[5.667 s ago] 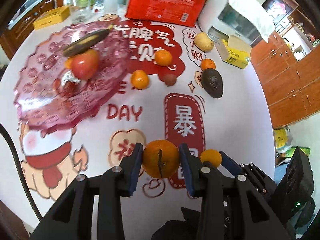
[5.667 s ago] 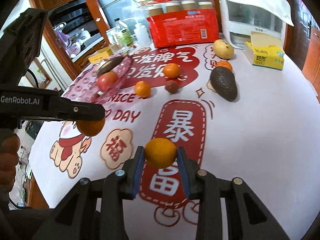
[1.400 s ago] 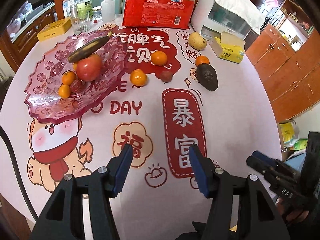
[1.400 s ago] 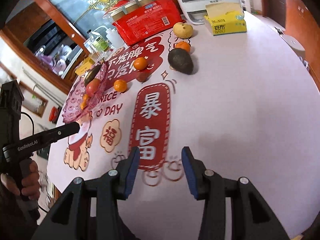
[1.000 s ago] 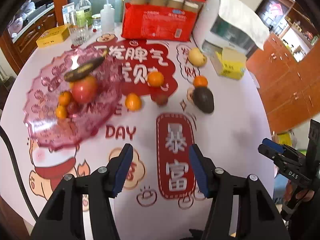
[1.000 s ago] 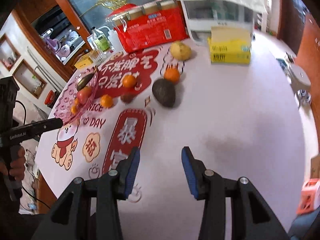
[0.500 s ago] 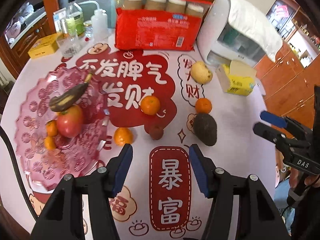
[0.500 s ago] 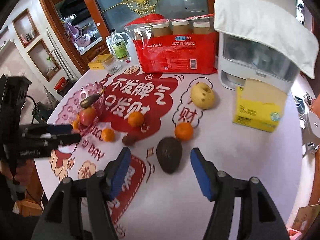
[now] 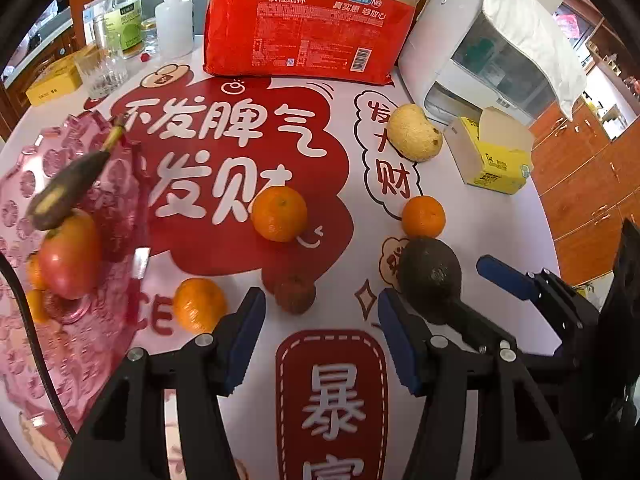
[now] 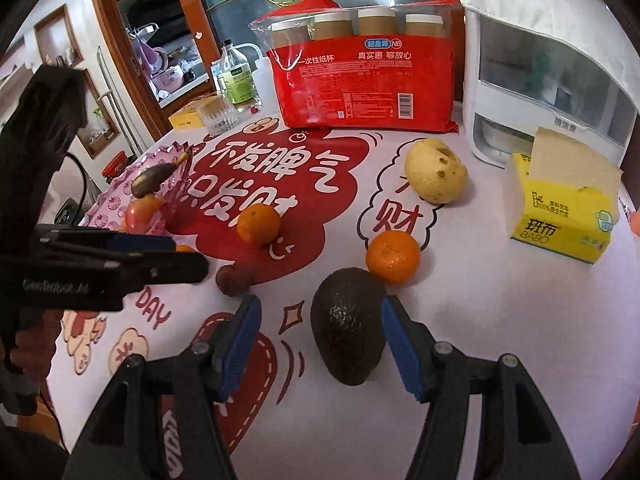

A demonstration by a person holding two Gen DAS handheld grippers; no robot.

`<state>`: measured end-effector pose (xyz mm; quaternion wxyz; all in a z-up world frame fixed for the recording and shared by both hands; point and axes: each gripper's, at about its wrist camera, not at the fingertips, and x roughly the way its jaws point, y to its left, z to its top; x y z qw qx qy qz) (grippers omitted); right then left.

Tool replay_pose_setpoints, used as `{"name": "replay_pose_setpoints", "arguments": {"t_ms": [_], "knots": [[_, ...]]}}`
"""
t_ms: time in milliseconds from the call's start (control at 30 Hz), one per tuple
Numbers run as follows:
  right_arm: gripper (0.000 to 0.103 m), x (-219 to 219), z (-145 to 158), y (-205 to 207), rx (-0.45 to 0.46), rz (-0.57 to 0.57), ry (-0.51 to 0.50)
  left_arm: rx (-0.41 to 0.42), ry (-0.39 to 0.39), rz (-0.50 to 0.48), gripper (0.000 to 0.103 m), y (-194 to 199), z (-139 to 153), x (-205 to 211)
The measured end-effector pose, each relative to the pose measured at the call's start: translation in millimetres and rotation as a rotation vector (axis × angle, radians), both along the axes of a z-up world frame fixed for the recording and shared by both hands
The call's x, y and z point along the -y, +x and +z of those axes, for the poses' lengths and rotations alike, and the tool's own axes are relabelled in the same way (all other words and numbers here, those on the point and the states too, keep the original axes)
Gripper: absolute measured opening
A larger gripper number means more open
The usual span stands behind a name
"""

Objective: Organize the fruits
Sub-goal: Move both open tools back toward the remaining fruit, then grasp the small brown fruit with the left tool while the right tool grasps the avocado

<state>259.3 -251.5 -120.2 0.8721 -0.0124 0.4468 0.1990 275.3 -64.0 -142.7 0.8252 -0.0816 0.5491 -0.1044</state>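
My left gripper (image 9: 320,322) is open and empty, just short of a small dark red fruit (image 9: 294,294). An orange (image 9: 199,305) lies by its left finger, another orange (image 9: 280,213) farther on. My right gripper (image 10: 318,330) is open, its fingers on either side of a dark avocado (image 10: 348,322), not closed on it. An orange (image 10: 393,256) and a yellow pear (image 10: 436,176) lie beyond. The pink glass plate (image 9: 24,172) at the left holds a banana (image 9: 66,190), an apple (image 9: 70,254) and small oranges.
A red pack of paper cups (image 9: 308,32), a white appliance (image 9: 492,52) and a yellow tissue box (image 9: 494,156) stand at the back. Bottles and a glass (image 9: 102,70) stand back left. The table edge runs along the right.
Both grippers have let go of their oranges, which now lie in the plate, and have moved forward: the left toward the dark red fruit, the right around the avocado.
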Motion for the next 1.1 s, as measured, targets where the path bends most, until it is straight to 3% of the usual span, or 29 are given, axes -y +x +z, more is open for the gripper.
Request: {"name": "replay_pose_setpoints", "arguments": {"t_ms": [100, 433, 567, 733, 767, 1100], "knots": [[0.063, -2, -7, 1, 0.029, -0.007, -0.037, 0.004, -0.017, -0.007, 0.057, 4, -13, 4], [0.063, 4, -36, 9, 0.049, -0.02, -0.011, -0.012, 0.086, -0.013, 0.056, 17, -46, 14], [0.063, 6, -43, 12, 0.04, -0.026, 0.008, -0.036, 0.092, -0.01, 0.042, 22, -57, 15], [0.063, 7, -55, 17, 0.015, -0.027, 0.004, -0.002, 0.113, -0.018, 0.035, 25, -56, 18], [0.063, 7, -57, 16, 0.016, -0.025, -0.001, 0.0, 0.12, -0.019, 0.029, 25, -57, 18], [0.057, 6, -56, 16, -0.004, -0.023, 0.001, -0.017, 0.118, -0.016, 0.028, 23, -55, 16]]}}
